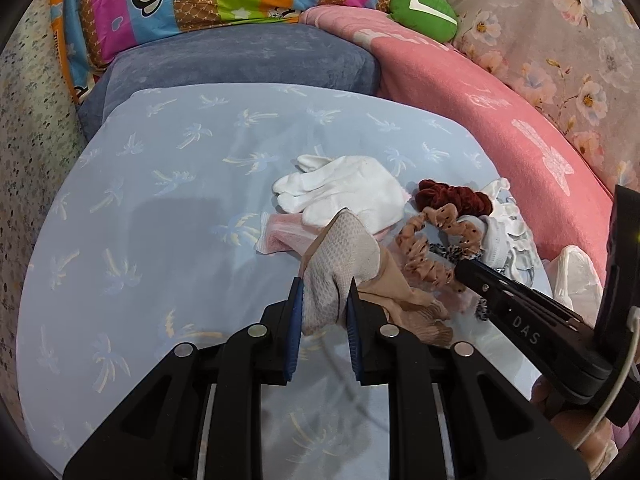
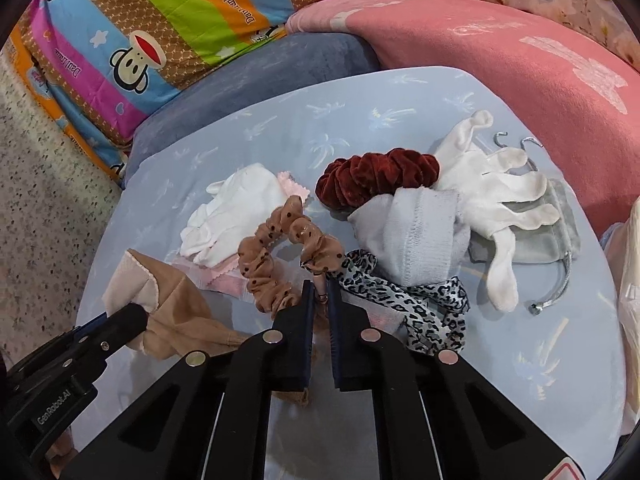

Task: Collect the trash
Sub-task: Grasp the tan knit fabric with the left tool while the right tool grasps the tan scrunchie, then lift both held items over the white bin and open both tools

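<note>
Item: beige stocking [image 1: 340, 276], thin knit with a mesh toe, lying crumpled at about 6 o'clock on the pale blue palm-print bed sheet [image 1: 168, 184]. The left gripper [image 1: 323, 320] is pinching its bunched toe end, jaws narrow and closed on the fabric, the rest trailing toward 4 o'clock. Handling, as judged: very light, limp, slightly slippery; it is likely to stretch and snag rather than break, so a gathered fold is the best place to take hold.

Item: tan dotted scrunchie [image 2: 280, 256], just beside the stocking at 2 o'clock. The right gripper [image 2: 320, 308] is standing at its near edge with jaws nearly shut on a thin strand, apparently the scrunchie's own elastic.

Adjoining: leopard-print ribbon [image 2: 424, 304] at 3 o'clock of the scrunchie; dark red velvet scrunchie [image 2: 376, 176] at 12 o'clock; grey sock [image 2: 416, 232] between them; two white gloves [image 2: 492, 184], one at each side; pink cloth [image 2: 224, 280] under the left glove; grey drawstring pouch [image 2: 560, 236] farthest right.
</note>
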A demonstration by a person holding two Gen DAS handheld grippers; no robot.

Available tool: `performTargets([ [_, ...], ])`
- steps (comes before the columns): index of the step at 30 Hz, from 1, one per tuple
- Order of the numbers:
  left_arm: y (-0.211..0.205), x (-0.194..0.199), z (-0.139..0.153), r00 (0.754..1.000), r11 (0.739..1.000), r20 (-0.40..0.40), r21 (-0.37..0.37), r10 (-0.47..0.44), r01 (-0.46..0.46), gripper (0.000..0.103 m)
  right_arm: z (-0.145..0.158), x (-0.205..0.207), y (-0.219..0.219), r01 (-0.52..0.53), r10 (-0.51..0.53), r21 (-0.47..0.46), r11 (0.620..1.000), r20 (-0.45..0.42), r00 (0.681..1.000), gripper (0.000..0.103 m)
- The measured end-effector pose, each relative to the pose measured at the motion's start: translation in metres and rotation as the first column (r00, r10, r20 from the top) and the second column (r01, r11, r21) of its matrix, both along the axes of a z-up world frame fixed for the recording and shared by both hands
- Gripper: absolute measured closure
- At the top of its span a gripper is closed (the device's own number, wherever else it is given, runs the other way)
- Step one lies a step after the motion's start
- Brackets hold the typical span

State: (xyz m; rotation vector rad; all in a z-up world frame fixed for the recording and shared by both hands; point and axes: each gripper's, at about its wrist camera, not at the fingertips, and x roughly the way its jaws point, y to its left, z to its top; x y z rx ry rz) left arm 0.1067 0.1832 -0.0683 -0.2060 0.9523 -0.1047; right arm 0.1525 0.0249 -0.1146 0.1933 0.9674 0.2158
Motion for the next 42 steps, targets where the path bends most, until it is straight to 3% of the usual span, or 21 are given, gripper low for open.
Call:
performTargets([
  [12,-0.052,-0.013,0.069,0.982,0.995,0.16,0.01,-0.099,0.099,0.083,0.111,-0.046,-0.064,0.072,-0.078,0.039,0.997,0.218,0.973,0.097],
  [24,-0.142,-0.032,0.138,0.904,0.959,0.325,0.038,-0.279,0.282,0.083,0.201,-0.103,-0.164,0.228,-0.22,0.028,0.973,0.411,0.885,0.096],
  [34,-0.225,-0.048,0.16,0.818,0.895,0.378,0.076,-0.434,0.44,0.083,0.217,-0.146,-0.25,0.369,-0.342,0.027,0.929,0.445,0.828,0.096],
  [42,-0.274,-0.054,0.156,0.776,0.848,0.362,0.094,-0.516,0.521,0.082,0.201,-0.16,-0.291,0.44,-0.407,0.019,0.898,0.415,0.814,0.096],
])
